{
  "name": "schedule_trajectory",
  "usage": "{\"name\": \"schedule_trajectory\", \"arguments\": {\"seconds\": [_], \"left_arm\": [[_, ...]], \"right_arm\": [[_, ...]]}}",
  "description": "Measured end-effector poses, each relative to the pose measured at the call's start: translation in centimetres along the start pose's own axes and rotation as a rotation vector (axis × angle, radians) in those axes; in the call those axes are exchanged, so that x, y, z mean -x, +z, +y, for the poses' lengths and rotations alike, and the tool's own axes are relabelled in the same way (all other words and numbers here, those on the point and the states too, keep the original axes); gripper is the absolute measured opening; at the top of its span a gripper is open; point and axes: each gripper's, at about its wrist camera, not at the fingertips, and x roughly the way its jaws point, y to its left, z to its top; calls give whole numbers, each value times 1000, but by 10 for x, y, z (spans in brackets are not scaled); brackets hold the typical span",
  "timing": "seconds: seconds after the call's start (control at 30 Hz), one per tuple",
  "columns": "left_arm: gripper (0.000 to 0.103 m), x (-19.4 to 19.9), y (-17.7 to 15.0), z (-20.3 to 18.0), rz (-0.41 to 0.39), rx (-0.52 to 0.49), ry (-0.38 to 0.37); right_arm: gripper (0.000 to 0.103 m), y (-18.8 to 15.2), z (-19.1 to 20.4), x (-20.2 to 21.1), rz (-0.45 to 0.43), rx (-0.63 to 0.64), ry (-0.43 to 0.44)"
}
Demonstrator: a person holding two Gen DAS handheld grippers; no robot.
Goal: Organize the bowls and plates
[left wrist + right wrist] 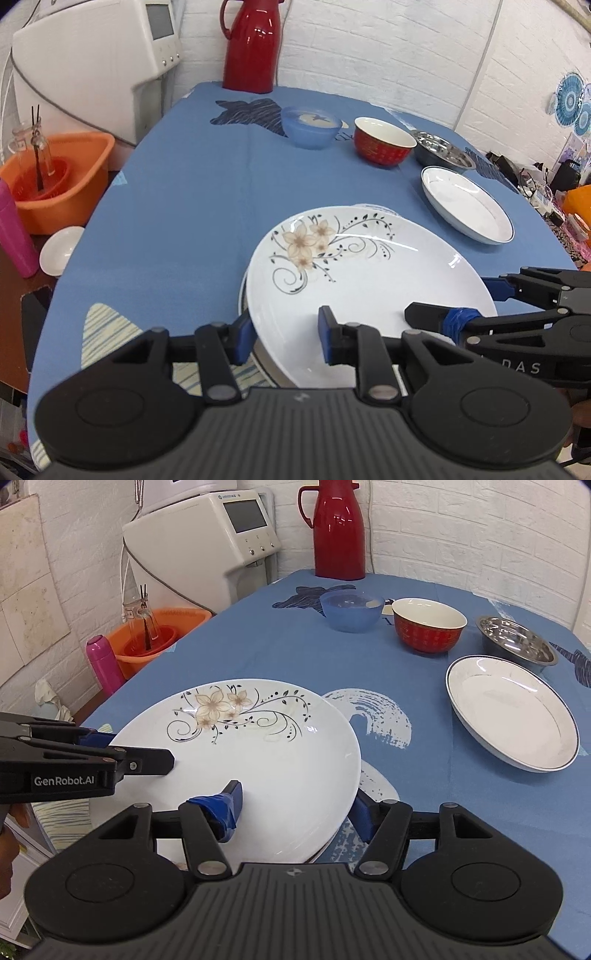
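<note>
Clearly both hand-held grippers, left (284,334) and right (295,810), stand half-open astride the plate's (365,280) rim, low in frame — unclamped, it could slide.

We observe our left gripper (286,334) straddling the near rim of the flowered plate (362,273), fingers apart, plate stacked on another. Our right gripper (458,302) straddles the right rim.
</note>
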Motion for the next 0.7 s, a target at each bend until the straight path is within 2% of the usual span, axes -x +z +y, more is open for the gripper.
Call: {"name": "schedule_trajectory", "arguments": {"seconds": [0.03, 0.07, 0.13, 0.2, 0.3, 0.33, 0.37, 0.43, 0.5, 0.57, 0.7], "left_arm": [[25, 0, -1, -1, 3, -4, -6], [35, -1, -2, -1, 7, -5, -21], [47, -3, -5, 3, 20, 24, -81], [49, -2, -6, 2, 17, 30, -92], [52, -2, -4, 4, 29, 43, -112], [56, -2, -3, 6, 36, 50, -125], [62, -1, -2, 8, 48, 64, -149], [67, 1, 1, 15, 80, 103, -205], [69, 3, 5, 20, 109, 119, -235], [79, 4, 9, 23, 134, 112, -244], [79, -1, 10, 27, 174, 73, -213]], "right_arm": [[48, -1, -1, 0, -1, -2, -4], [48, -3, -2, 0, -2, -9, -4], [48, -7, -7, -3, 22, -40, 5], [48, -11, -11, -2, 12, -59, 28], [48, -12, -7, 0, 5, -45, 15], [48, -12, -7, 0, 2, -45, 18], [48, -13, -8, 0, -1, -48, 23], [48, -13, -9, -1, -12, -49, 25], [47, -12, -8, -3, -19, -34, 13], [47, -11, -6, -7, -10, -16, 5], [49, -13, -5, -13, 4, -16, 14]]}}
